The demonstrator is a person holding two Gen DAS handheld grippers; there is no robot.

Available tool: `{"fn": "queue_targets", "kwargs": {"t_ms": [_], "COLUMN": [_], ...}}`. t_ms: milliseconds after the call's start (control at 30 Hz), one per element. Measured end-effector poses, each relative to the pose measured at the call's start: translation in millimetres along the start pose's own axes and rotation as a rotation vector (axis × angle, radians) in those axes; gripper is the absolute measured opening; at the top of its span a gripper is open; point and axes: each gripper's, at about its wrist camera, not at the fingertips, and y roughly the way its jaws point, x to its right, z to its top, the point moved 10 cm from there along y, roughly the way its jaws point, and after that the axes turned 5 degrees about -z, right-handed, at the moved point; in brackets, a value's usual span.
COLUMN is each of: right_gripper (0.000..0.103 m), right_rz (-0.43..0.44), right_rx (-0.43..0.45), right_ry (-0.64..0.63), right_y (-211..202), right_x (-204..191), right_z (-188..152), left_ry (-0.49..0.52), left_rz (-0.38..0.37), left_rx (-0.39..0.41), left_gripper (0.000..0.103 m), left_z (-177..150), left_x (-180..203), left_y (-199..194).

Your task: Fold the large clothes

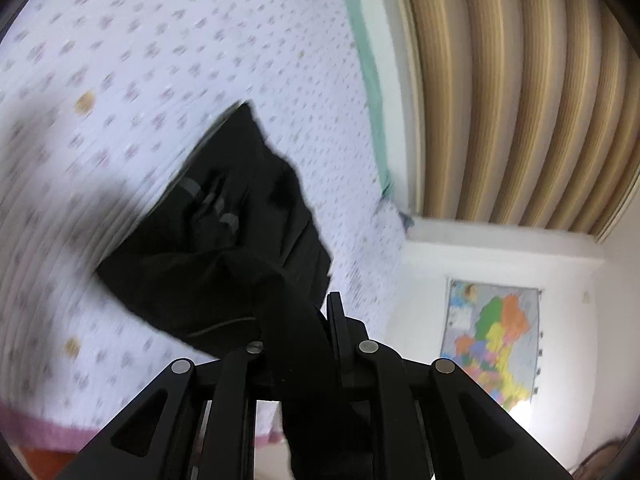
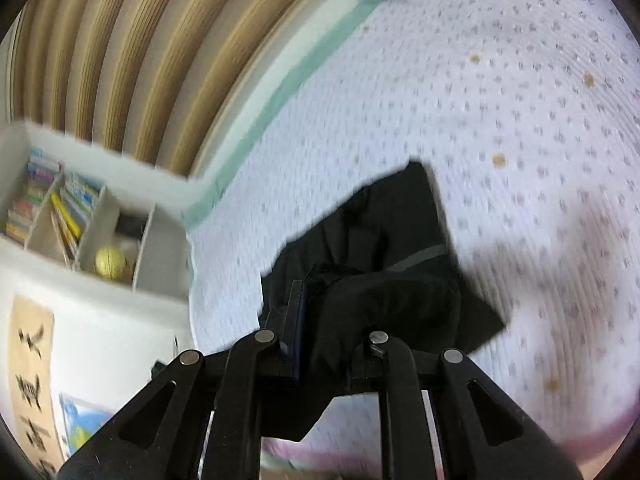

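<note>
A black garment (image 1: 224, 232) with a grey stripe hangs bunched above a white bed sheet (image 1: 168, 48) with small purple marks. My left gripper (image 1: 308, 320) is shut on a fold of the black garment, which drapes over its fingers. In the right wrist view the same garment (image 2: 384, 248) hangs from my right gripper (image 2: 320, 316), which is shut on another part of it. The cloth hides most of both grippers' fingers. Both views are blurred by motion.
The bed sheet (image 2: 500, 100) has a green edge (image 2: 288, 80) against a tan ribbed headboard (image 1: 520, 80). A white shelf (image 2: 92, 220) with books and a yellow ball stands left of the bed. A coloured map (image 1: 496, 336) hangs on the wall.
</note>
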Motion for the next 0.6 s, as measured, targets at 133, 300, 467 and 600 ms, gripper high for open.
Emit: {"fn": "queue_targets", "kwargs": {"t_ms": [133, 300, 467, 600], "right_gripper": [0.019, 0.019, 0.019, 0.019], "right_rz": [-0.038, -0.145, -0.263, -0.367], "right_rx": [0.041, 0.019, -0.046, -0.123], "right_ry": [0.065, 0.115, 0.165, 0.180], "right_y": [42.7, 118.1, 189.4, 248.0], "right_x": [5.2, 24.8, 58.7, 93.2], "right_z": [51.8, 95.8, 111.5, 108.2], "left_ry": [0.019, -0.030, -0.146, -0.186], "left_rz": [0.031, 0.113, 0.191, 0.258], "left_rx": [0.024, 0.027, 0.007, -0.046], "left_gripper": [0.016, 0.016, 0.017, 0.018], "left_z": [39.5, 93.1, 133.0, 143.9], "left_x": [13.1, -8.5, -59.4, -104.6], "left_y": [34.7, 83.7, 131.1, 168.8]}}
